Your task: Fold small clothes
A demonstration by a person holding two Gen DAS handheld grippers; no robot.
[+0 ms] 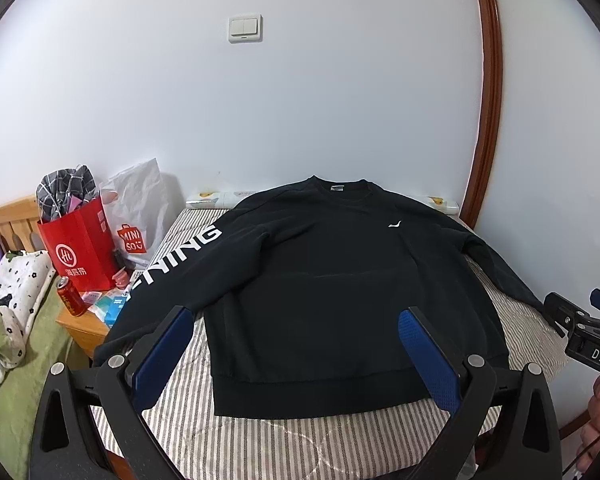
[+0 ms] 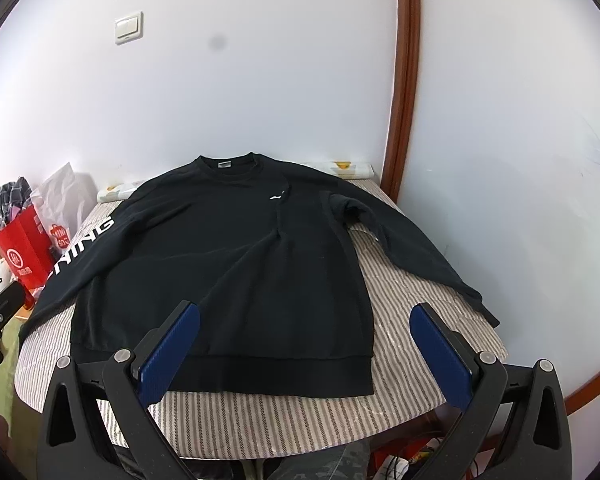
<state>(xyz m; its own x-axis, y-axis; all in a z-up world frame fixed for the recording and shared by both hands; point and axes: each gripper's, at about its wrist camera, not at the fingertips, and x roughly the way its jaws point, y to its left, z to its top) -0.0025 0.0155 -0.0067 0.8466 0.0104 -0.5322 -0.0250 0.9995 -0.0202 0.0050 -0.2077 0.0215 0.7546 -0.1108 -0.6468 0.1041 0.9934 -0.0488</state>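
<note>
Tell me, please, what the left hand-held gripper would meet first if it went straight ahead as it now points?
Probably the black sweatshirt lying flat on the striped table cover. The open left hand-held gripper frames its hem and lower body, though depth is hard to judge in this view.

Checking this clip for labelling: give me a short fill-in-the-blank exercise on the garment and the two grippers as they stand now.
1. The sweatshirt lies spread flat on a ____ sheet.
2. The white lettering runs along one ____ of the sweatshirt.
3. Both the left gripper and the right gripper have their jaws ____ and hold nothing.
4. The bag beside the bed is ____ in colour.

Missing words: striped; sleeve; open; red
</note>
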